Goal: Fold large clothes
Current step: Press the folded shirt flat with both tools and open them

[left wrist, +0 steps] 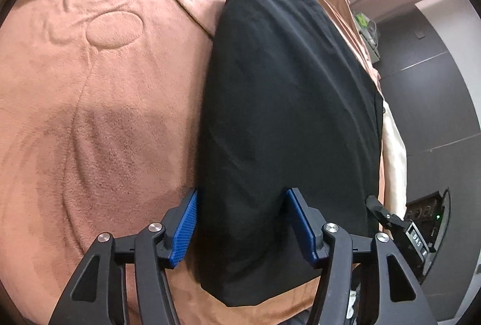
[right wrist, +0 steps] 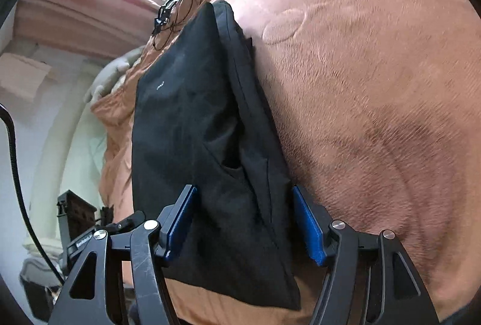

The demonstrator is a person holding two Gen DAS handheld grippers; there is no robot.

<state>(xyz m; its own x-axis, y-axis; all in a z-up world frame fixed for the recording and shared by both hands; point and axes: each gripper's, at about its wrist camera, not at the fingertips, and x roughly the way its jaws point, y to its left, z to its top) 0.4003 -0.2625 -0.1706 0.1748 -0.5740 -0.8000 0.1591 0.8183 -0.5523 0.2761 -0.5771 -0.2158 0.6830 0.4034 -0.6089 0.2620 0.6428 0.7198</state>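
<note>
The black garment [left wrist: 285, 102] lies folded into a long narrow strip on the brown fleece blanket [left wrist: 90, 114] covering the bed, likely narrowed for a further fold; its near end sits between the jaws of both the left gripper [left wrist: 242, 222] and right gripper [right wrist: 245, 222]; both stand released, pads clear of cloth.

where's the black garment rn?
Folded black garment lies on the brown blanket, near its edge; in both wrist views it sits centre frame, reaching toward the camera between each gripper's open blue pads.
</note>
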